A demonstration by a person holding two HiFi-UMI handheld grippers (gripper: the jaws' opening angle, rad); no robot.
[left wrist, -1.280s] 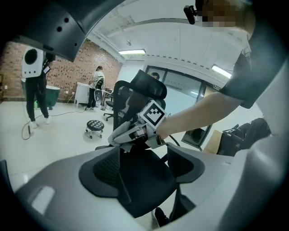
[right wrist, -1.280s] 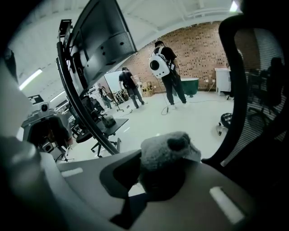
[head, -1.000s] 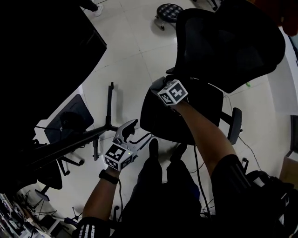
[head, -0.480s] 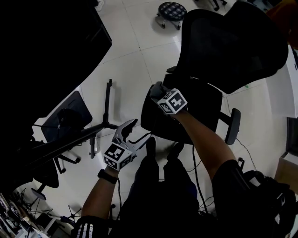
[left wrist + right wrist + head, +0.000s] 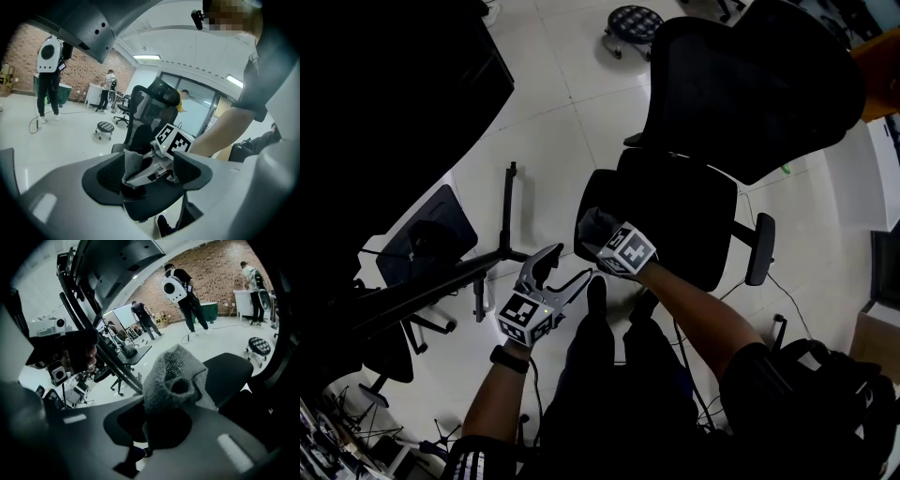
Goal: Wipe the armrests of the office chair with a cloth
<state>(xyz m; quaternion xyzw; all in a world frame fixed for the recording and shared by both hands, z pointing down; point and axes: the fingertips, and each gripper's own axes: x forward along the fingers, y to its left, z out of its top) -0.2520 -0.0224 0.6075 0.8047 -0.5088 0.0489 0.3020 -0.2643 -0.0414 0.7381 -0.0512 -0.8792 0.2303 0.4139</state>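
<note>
The black office chair [image 5: 750,84] stands in front of me, its seat [image 5: 675,211] in the middle of the head view. Its right armrest [image 5: 759,248] is bare. My right gripper [image 5: 602,234] is at the seat's left edge, shut on a grey cloth [image 5: 592,223] that covers the front of the left armrest there. The cloth [image 5: 173,376] bunches between that gripper's jaws [image 5: 168,423]. My left gripper [image 5: 553,270] hangs open below and to the left, holding nothing. Through its jaws [image 5: 147,174] I see the right gripper's marker cube [image 5: 172,139] and the cloth [image 5: 132,161].
A round stool [image 5: 635,19] stands beyond the chair. A black desk edge and stand bars [image 5: 441,281] run at the left, with another dark chair [image 5: 431,234] under them. My shoes [image 5: 596,292] are by the seat's front. People [image 5: 180,291] stand far off by a brick wall.
My right gripper has slid with the cloth from the back of the left armrest toward its front, nearer to me. The left gripper has stayed open in about the same place.
</note>
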